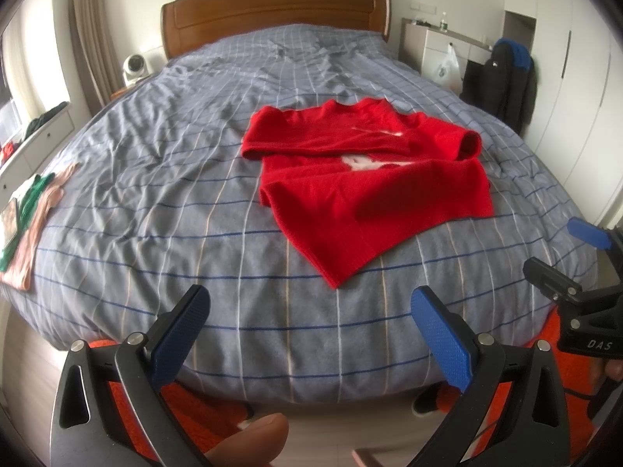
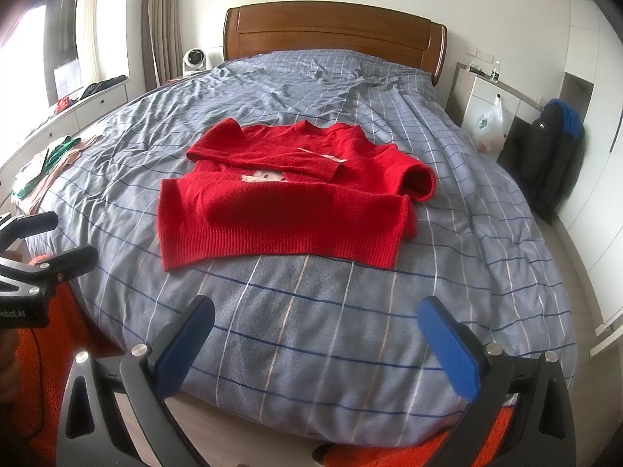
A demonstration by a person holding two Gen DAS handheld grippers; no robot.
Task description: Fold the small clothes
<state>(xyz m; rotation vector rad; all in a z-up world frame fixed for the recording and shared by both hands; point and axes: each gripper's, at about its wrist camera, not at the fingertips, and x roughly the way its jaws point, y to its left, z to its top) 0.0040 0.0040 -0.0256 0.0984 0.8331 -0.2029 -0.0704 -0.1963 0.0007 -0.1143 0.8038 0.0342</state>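
A small red knit sweater (image 1: 362, 179) lies on the grey checked bed cover (image 1: 163, 179), with both sleeves folded across its chest and a white motif partly showing. It also shows in the right wrist view (image 2: 284, 198), hem toward me. My left gripper (image 1: 309, 305) is open and empty, held over the bed's near edge, short of the sweater's hem corner. My right gripper (image 2: 315, 317) is open and empty, also at the near edge in front of the hem. Each gripper shows at the side of the other's view.
A pile of green and pink clothes (image 1: 27, 210) lies at the bed's left edge. A wooden headboard (image 1: 272, 11) stands at the far end. A dark jacket (image 1: 502, 78) hangs at the right by white cabinets. A white drawer unit (image 2: 78, 109) runs along the left wall.
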